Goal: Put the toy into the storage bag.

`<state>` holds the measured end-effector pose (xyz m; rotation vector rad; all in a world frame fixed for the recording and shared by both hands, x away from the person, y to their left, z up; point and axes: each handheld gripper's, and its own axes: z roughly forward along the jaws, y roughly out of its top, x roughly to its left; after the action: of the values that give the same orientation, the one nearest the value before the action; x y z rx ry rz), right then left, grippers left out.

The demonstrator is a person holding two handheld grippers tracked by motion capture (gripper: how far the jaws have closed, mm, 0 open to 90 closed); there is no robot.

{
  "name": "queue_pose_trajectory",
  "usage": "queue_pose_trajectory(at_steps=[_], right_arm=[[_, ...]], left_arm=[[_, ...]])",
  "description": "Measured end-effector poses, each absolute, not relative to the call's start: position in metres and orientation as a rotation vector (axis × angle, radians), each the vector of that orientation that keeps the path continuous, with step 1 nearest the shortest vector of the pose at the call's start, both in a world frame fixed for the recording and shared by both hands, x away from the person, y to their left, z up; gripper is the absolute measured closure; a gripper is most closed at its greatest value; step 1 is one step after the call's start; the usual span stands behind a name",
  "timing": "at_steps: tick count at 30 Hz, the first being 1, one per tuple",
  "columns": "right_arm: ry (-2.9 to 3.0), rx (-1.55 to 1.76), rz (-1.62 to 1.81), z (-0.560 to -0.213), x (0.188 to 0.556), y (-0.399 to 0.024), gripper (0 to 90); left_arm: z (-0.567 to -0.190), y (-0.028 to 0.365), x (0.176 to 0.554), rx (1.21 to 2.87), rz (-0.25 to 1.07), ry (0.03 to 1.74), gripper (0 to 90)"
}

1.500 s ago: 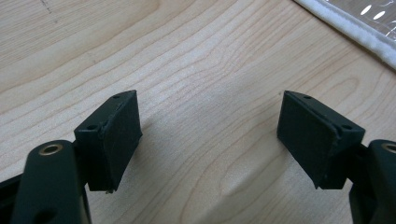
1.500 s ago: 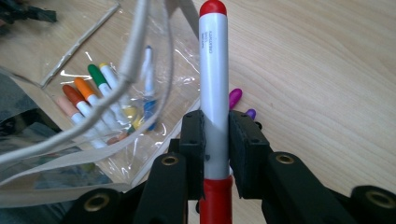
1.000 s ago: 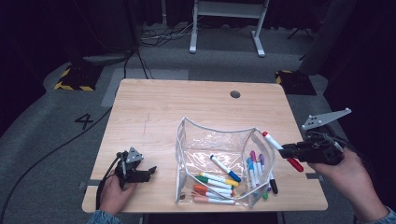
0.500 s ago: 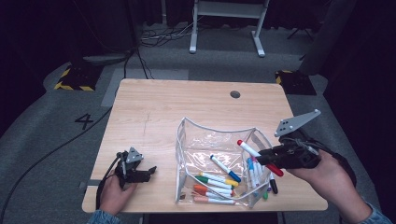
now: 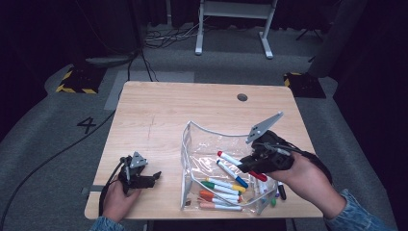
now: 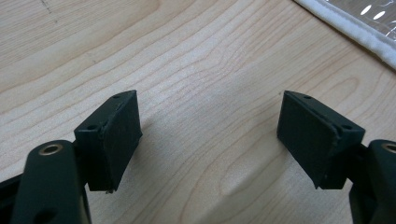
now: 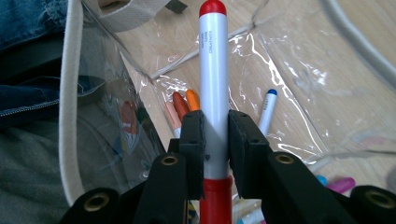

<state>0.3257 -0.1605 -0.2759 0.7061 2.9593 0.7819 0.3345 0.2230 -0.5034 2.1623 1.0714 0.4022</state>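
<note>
In the high view, the right gripper (image 5: 246, 166) is clamped on a white marker with a red cap (image 5: 240, 165), holding it over the open top of a clear plastic pouch with a white trim (image 5: 204, 130) that stands on the light wooden table (image 5: 159, 110). More coloured markers (image 5: 221, 188) lie inside the pouch, and a few rest on the table just beside its right edge. The left gripper (image 5: 153, 177) sits low near the table's front left corner, jaws spread and empty, well apart from the pouch.

In the left gripper view, the left gripper (image 6: 210, 135) has its two black pads standing wide over bare wood grain, with the pouch's white trim (image 6: 359, 32) crossing the upper right corner.

In the right gripper view, the right gripper (image 7: 215, 140) presses both pads on the white barrel of the marker (image 7: 213, 84), narrowly set, with the red tip pointing away above the pouch's clear wall (image 7: 289, 88) and the orange and blue markers (image 7: 191, 100) within.

Against the earlier frames, the right gripper has carried the marker from beyond the pouch's right edge to above its opening, while the left gripper has kept its place.
</note>
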Motion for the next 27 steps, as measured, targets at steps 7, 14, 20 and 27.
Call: queue_pose_trajectory(at_steps=[7, 14, 20, 27], right_arm=[[3.066, 0.691, 0.651, -0.303, 0.335, -0.134, 76.3], [3.125, 0.617, 0.454, -0.330, 0.335, -0.110, 76.3], [3.128, 0.537, 0.371, -0.334, 0.333, -0.098, 76.2], [3.167, 0.465, 0.275, -0.349, 0.334, -0.081, 76.2]], left_arm=[[-0.503, 0.223, 0.335, 2.163, 0.404, 1.071, 21.9], [-0.503, 0.223, 0.335, 2.162, 0.404, 1.071, 21.9], [-0.504, 0.223, 0.334, 2.159, 0.401, 1.074, 21.9], [-0.503, 0.223, 0.335, 2.164, 0.405, 1.069, 21.9]])
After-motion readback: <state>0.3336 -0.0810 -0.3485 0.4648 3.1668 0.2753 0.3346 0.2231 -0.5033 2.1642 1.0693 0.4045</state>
